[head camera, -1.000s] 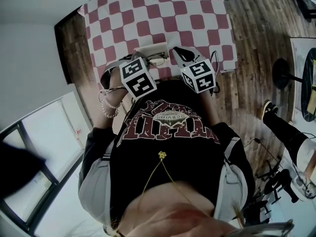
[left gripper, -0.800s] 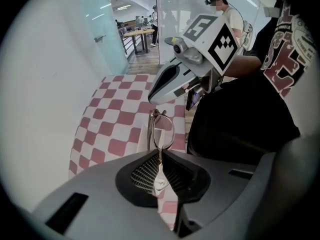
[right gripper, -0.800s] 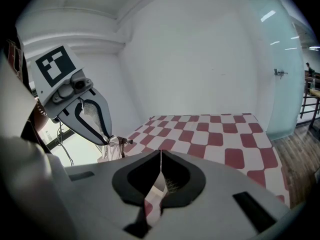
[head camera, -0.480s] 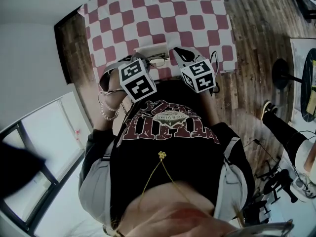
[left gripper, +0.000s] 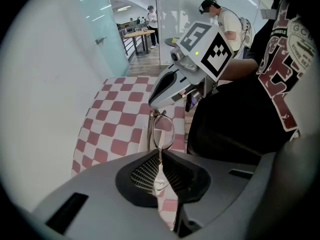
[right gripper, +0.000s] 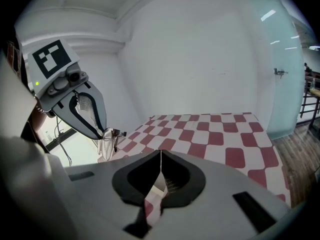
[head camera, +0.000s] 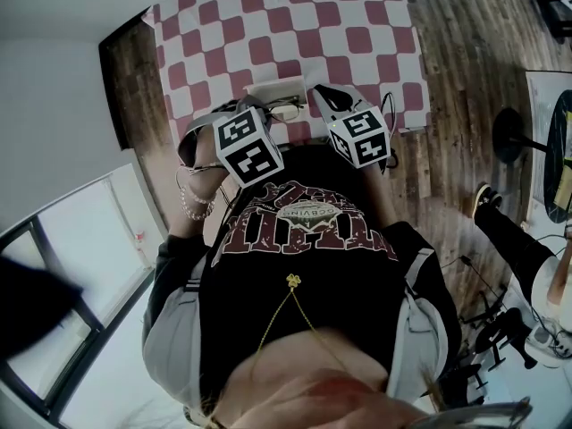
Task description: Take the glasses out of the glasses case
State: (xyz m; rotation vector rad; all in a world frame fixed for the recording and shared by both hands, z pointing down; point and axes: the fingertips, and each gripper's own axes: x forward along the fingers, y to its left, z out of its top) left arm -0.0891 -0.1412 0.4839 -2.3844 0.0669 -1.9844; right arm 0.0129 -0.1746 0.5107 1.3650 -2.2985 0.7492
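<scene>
At the near edge of the checkered table (head camera: 295,25) lies a white glasses case (head camera: 273,90), open. Just in front of it are thin-rimmed glasses (head camera: 286,110). My left gripper (head camera: 268,113) is shut on the glasses (left gripper: 163,130); one lens stands straight ahead of its closed jaws (left gripper: 160,153). From the right gripper view the glasses (right gripper: 107,140) hang at the left gripper's tip (right gripper: 106,131), above the table edge. My right gripper (head camera: 316,91) is shut (right gripper: 160,154) with nothing between its fingers. Its tip (left gripper: 152,104) points close beside the glasses' upper rim.
The red-and-white cloth (right gripper: 215,134) stretches bare beyond the case. The person's dark shirt (left gripper: 235,119) fills the right of the left gripper view. A white wall (right gripper: 200,59) stands behind the table; wooden floor (head camera: 465,79) lies at its right.
</scene>
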